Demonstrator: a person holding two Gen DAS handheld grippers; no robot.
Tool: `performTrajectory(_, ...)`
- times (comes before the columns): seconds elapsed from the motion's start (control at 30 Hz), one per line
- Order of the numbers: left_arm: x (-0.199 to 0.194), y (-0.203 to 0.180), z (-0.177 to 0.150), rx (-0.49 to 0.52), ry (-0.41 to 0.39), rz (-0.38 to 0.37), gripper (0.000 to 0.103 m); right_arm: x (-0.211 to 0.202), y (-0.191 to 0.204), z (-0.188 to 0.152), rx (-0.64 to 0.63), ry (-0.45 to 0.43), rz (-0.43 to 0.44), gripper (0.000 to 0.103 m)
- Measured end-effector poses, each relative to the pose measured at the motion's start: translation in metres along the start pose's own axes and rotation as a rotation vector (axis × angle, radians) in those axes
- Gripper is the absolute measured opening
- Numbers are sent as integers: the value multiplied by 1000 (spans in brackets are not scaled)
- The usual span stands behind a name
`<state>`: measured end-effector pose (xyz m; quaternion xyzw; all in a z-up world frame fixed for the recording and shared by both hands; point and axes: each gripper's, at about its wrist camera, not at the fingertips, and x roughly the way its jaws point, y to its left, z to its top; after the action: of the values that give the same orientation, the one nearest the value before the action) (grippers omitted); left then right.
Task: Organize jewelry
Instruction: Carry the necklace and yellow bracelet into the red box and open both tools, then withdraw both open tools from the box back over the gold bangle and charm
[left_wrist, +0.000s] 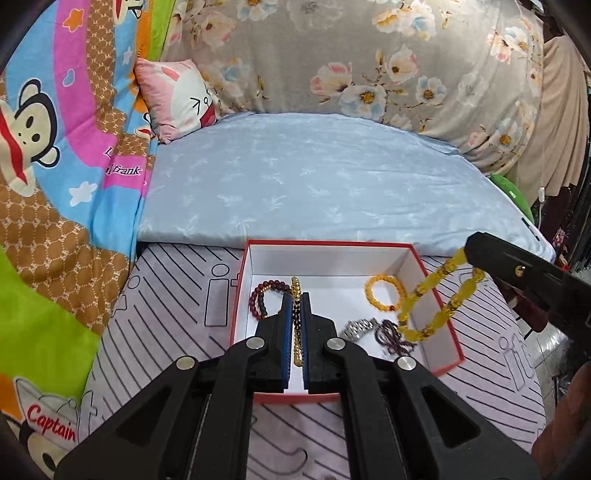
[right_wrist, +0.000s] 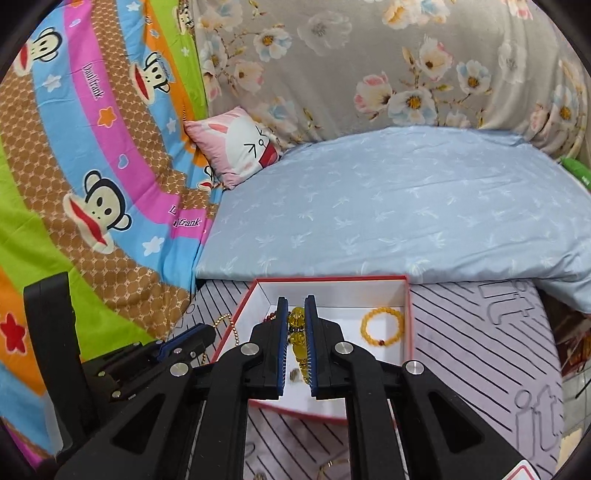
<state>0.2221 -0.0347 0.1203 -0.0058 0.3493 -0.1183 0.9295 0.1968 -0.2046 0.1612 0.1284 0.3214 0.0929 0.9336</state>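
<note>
Red-edged box (left_wrist: 439, 295) with a white inside sits on a striped lilac sheet (left_wrist: 177, 280), right up against a pale blue bed sheet (left_wrist: 314, 184). Left gripper (left_wrist: 295, 306) has its jaws pinched tight on a thin gold bead chain (left_wrist: 295, 332) that runs down between the pads over the box. Right gripper (right_wrist: 295, 314) is clamped narrow on a chunky yellow bead necklace (right_wrist: 297, 332), and from the left wrist view that necklace (left_wrist: 428, 299) dangles in a loop over the box's right wall (clear of the floor of the box, as far as I can tell). Lying inside the box: a dark red bead bracelet (left_wrist: 264, 295) at the left, an orange bead bracelet (left_wrist: 384, 291) toward the back right, a silver watch (left_wrist: 358, 326) and a tangle of small dark beads (left_wrist: 393, 334) near the front.
</note>
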Motion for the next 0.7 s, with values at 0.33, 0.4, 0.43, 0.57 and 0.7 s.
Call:
performTrajectory(0.33,57,4,3,10,59,28,4,89,-17,8,70,101,14,9)
performTrajectory(0.4,63,5,2,10,66,33,4,97,-17,8,70,107,11,9)
performTrajectory(0.43,66,5,2,10,69,31,4,101,-17,8,67,110,7,9)
performTrajectory(0.57,74,4,0,14,75,39,4,113,-18,4,56,128,-6,9)
performTrajectory(0.7,76,5,-1,13,67,38,4,117,-19,1,48,130,-21,12)
